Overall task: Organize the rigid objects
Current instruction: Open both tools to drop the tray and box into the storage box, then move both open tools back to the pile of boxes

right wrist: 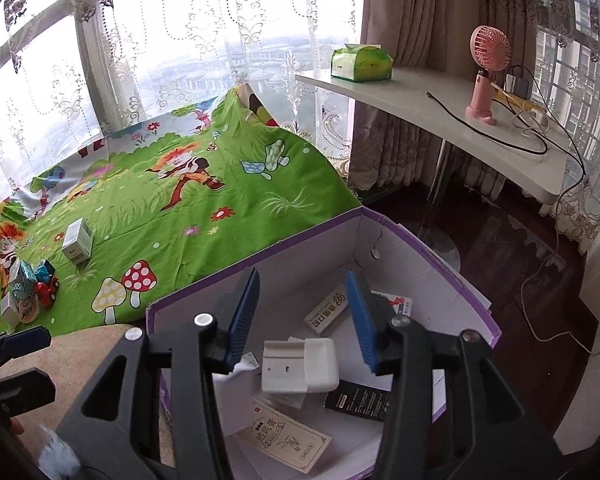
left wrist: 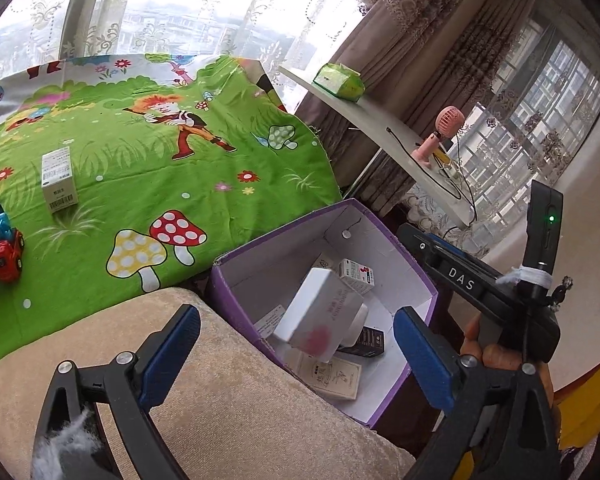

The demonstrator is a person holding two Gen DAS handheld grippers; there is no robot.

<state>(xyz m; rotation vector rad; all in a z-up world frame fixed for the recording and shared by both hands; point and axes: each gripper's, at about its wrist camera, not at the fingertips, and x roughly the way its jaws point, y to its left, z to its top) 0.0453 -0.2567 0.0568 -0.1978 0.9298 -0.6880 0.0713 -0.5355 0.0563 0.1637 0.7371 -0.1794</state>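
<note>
My right claw (right wrist: pixel 304 316) hangs spread over the purple box (right wrist: pixel 476 304), the white case (right wrist: pixel 300 366) lying inside; left claw (left wrist: pixel 296 356) spread too. Next carton (left wrist: pixel 59 179) on the cloth looks light, stiff: pinch its flat sides

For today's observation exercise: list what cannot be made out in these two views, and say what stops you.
- White box in the purple bin, left wrist view: motion-blurred, print unreadable.
- Items beneath it, both views: covered by it.
- Toy cars, left wrist view: cut off by the edge.
- Small carton on the cloth, right wrist view: label too small.
</note>
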